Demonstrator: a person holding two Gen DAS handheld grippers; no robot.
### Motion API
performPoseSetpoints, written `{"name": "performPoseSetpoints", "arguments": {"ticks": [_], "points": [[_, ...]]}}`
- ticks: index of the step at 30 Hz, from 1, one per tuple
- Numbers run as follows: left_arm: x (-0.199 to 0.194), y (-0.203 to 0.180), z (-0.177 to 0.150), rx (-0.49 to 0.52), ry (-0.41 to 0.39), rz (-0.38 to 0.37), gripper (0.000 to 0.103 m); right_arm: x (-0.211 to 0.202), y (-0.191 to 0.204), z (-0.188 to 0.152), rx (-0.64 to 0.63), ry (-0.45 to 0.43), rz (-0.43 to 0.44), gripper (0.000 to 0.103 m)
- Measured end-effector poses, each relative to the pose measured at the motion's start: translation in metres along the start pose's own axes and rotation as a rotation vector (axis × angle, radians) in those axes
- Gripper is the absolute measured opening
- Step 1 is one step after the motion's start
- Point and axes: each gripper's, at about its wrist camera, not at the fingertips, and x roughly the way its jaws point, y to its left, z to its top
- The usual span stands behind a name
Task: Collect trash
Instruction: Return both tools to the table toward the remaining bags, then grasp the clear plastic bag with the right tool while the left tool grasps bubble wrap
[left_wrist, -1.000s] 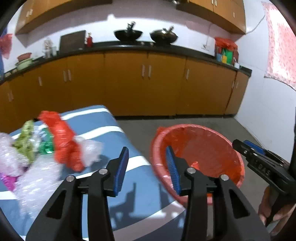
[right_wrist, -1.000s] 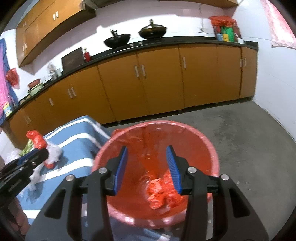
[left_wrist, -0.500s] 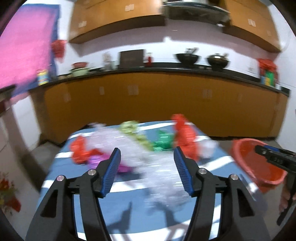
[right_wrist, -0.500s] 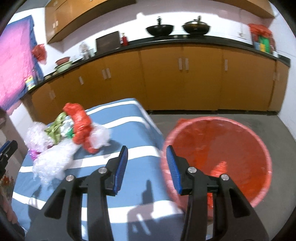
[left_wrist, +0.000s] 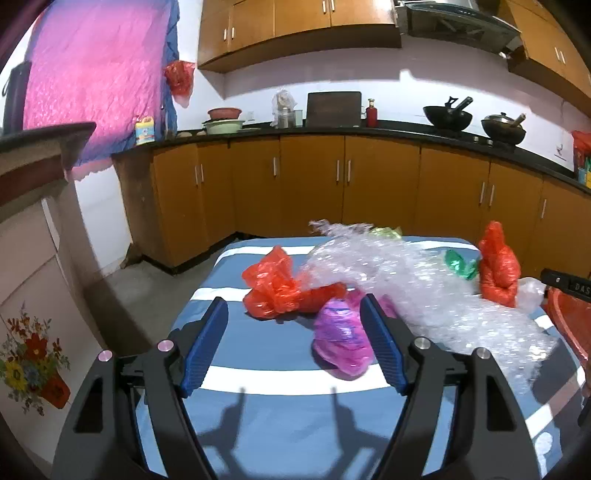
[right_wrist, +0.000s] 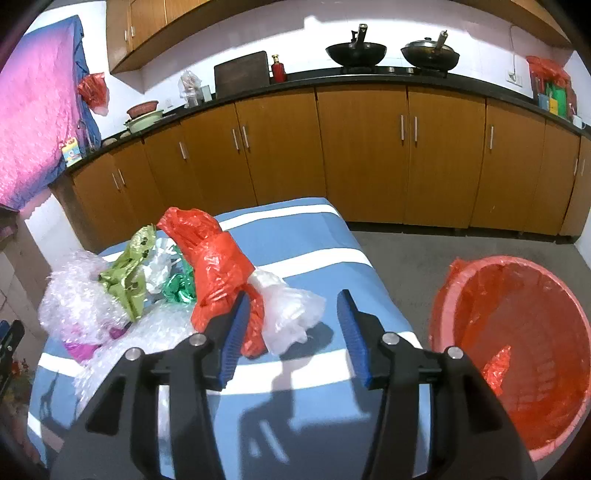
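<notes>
Trash lies piled on a blue, white-striped table (left_wrist: 280, 417) (right_wrist: 314, 240). My left gripper (left_wrist: 293, 343) hovers over it, jaws opening, nothing pressed between them; a purple bag (left_wrist: 341, 339) and a red bag (left_wrist: 277, 288) lie just beyond the tips, with bubble wrap (left_wrist: 417, 288) to the right. My right gripper (right_wrist: 291, 332) is also opening, empty, facing a tall red bag (right_wrist: 218, 266) and a clear bag (right_wrist: 291, 310). Green foil (right_wrist: 181, 288) and an olive wrapper (right_wrist: 129, 273) lie behind. The red-lined bin (right_wrist: 517, 339) stands on the floor to the right, holding red scraps.
Wooden cabinets (left_wrist: 369, 192) under a black counter run along the back wall. A low cupboard with a flower picture (left_wrist: 33, 354) stands left of the table. Bare concrete floor (right_wrist: 461, 251) lies between table, bin and cabinets. The other gripper's tip (left_wrist: 569, 286) shows at the right edge.
Both grippers swung left from the bin to the table's trash pile. The left jaws have spread much wider; the right jaws have spread a little. Nothing was taken hold of.
</notes>
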Motion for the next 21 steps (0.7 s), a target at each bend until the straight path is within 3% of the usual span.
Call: {"name": "performPoseSetpoints", "arguments": {"ticks": [6, 11, 14, 21], "points": [[0.009, 0.008, -0.003, -0.027, 0.004, -0.005, 0.080, 0.028, 0.004, -0.005, -0.018, 0.054, -0.033, 0.049], [0.013, 0.005, -0.007, -0.029, 0.006, -0.020, 0.081, 0.034, 0.003, -0.014, -0.029, 0.076, -0.033, 0.016], [0.015, 0.001, -0.007, -0.025, 0.006, -0.030, 0.082, 0.031, 0.005, -0.018, -0.042, 0.062, -0.041, 0.009], [0.009, -0.015, 0.001, -0.025, -0.017, -0.065, 0.085, 0.016, 0.006, -0.024, -0.044, 0.015, -0.082, 0.006]]}}
